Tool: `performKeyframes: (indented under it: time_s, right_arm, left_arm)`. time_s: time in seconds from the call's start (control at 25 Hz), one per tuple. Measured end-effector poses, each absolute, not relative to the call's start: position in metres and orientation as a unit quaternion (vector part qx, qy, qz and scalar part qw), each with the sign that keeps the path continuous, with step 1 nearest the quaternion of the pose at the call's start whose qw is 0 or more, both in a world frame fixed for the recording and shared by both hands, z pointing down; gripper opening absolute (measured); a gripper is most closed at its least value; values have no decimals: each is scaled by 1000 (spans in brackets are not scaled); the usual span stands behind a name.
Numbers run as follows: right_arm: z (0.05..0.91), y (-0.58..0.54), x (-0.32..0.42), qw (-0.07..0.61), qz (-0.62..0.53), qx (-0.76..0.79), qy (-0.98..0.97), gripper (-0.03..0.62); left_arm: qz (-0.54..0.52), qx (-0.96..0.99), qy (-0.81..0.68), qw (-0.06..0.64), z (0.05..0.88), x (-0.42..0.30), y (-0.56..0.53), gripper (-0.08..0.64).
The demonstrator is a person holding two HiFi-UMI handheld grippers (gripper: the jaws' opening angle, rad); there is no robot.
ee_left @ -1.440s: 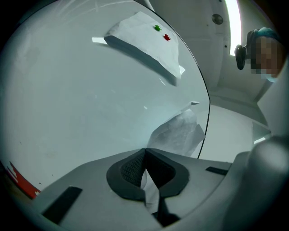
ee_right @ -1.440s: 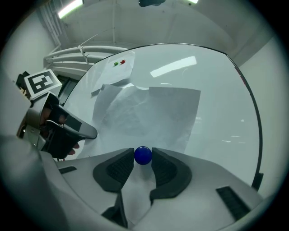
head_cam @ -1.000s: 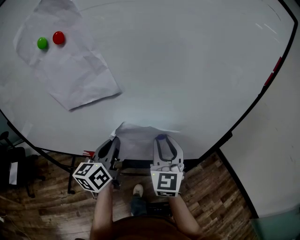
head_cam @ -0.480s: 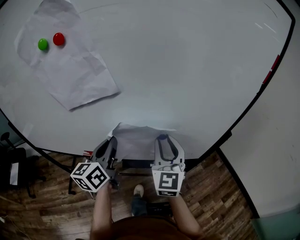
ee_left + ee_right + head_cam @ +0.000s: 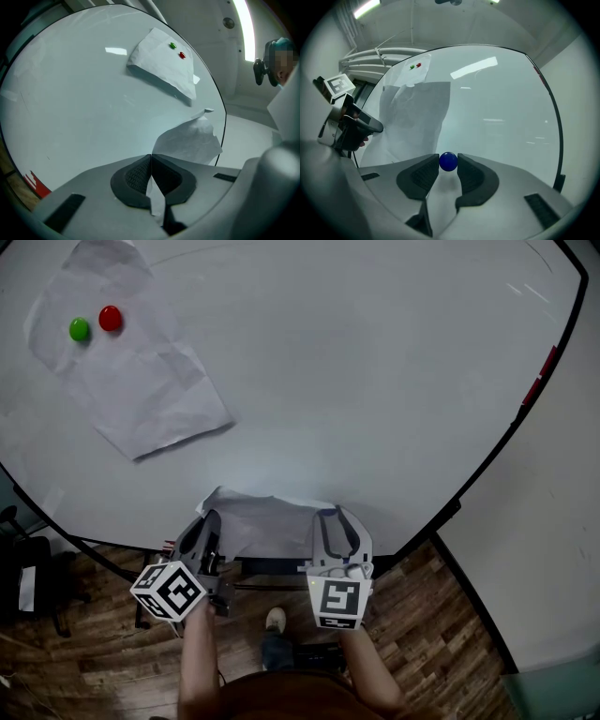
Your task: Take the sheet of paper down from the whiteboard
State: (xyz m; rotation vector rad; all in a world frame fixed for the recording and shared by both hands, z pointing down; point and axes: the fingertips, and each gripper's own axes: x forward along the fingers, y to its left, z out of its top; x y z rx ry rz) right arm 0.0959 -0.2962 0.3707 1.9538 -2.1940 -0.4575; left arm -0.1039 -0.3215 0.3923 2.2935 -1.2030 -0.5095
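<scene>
A crumpled white sheet of paper (image 5: pixel 267 521) hangs loose at the bottom edge of the whiteboard (image 5: pixel 375 381). My left gripper (image 5: pixel 210 521) is shut on the sheet's left edge; in the left gripper view the sheet (image 5: pixel 190 140) runs out from between the closed pads of the left gripper (image 5: pixel 151 157). My right gripper (image 5: pixel 327 515) is at the sheet's right side, and in its own view the right gripper (image 5: pixel 448 159) is shut on a small blue ball magnet (image 5: pixel 448 161). The sheet (image 5: pixel 417 117) stands off the board to its left.
A second crumpled sheet (image 5: pixel 141 381) stays on the board at upper left under a green magnet (image 5: pixel 79 329) and a red magnet (image 5: pixel 111 318). A red marker piece (image 5: pixel 542 376) sits on the board's right frame. Below are a wooden floor and a dark chair (image 5: pixel 28 568).
My left gripper has shifted a little to the left and rolled slightly, drawing the sheet's left edge with it. The right gripper with the blue magnet has kept still.
</scene>
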Motion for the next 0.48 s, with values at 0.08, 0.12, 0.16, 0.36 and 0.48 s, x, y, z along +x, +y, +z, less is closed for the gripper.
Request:
performKeyframes:
  time_s: [0.08,0.12,0.16,0.36,0.48]
  right_arm:
    - [371,-296,97,84,-152,656,-735,135]
    - [372,-296,98,84,-151,656,-735,135]
    - [372,-295,99,83,-150,656,-735,135]
    - [375,-294,103,80,-140,660,-734,135]
    - [374,-293,102,76,-140,659,-735,135]
  left_arm:
    - [-190,840,-443,251,394,-106,-322,25]
    - [-192,839,-443,253,395,-107,-322,25]
    - [-194,837,-444,254,395,-109,-322,25]
    - [-199,826,-459,258,397,-123,-324,25]
    - [-201,822,-465,260,395,-129,-324,25]
